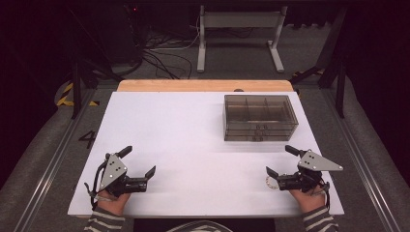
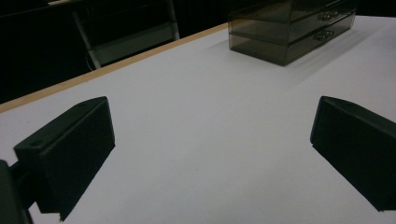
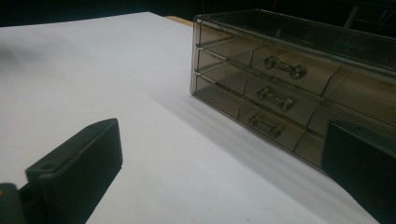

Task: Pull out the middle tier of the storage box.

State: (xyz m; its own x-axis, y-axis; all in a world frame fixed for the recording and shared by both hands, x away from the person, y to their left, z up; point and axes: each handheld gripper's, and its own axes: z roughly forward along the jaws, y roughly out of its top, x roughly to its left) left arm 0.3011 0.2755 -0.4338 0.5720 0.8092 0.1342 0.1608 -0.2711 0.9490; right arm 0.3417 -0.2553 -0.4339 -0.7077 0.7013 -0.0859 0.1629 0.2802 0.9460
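The drawer box (image 1: 260,117) is lying lengthwise across the table (image 1: 183,145), handles facing you; your right gripper view is revealing three stacked drawers. Nearer you than the box, you're holding your left gripper (image 1: 143,159) and right gripper (image 1: 279,160) with jaws spread wide, empty.

A smoky, see-through plastic drawer organizer (image 1: 259,117) sits flat on the white table (image 1: 183,145), in its far right part — three stacked drawers, all pushed in, each with a small clear handle (image 3: 285,66); its top tray is split by dividers.

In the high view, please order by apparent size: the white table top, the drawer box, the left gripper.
1. White table top
2. Drawer box
3. Left gripper, though nearer the camera, so somewhat unsure.
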